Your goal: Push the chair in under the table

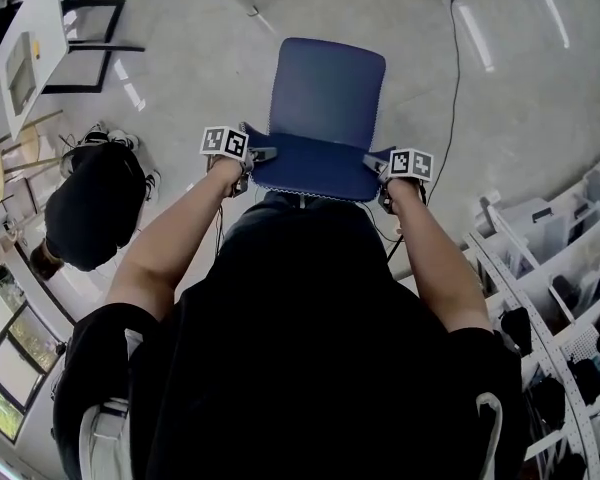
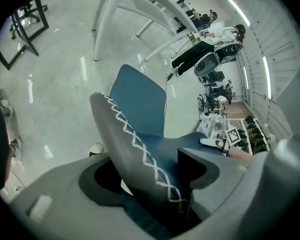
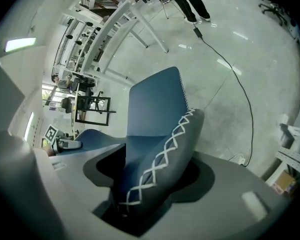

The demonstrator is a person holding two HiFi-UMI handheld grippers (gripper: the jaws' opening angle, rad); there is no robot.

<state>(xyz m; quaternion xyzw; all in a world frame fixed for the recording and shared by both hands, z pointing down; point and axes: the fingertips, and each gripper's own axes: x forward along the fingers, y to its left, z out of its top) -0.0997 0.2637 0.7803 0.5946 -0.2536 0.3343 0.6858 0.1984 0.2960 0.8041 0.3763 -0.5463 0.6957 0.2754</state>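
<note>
Black-shirted shoulders and two bare forearms fill the bottom of the head view, reaching forward and down to a blue chair (image 1: 327, 98) that stands on the pale, glossy floor (image 1: 500, 118) just in front of the person. The left gripper (image 1: 264, 155) is clamped on the left end of the chair's backrest, and the right gripper (image 1: 376, 161) is clamped on the right end. In each gripper view the jaws are closed on the backrest's padded grey edge (image 2: 135, 144), which has white criss-cross stitching. The seat extends away from the person. A white table (image 2: 106, 19) stands farther off across the floor, and the chair is well apart from it, not under it. A black cable (image 1: 458, 58) trails along the floor to the chair's right. White shelving (image 1: 565, 238) lines the right side. Another person in black (image 1: 90, 208) is at the left.
</note>
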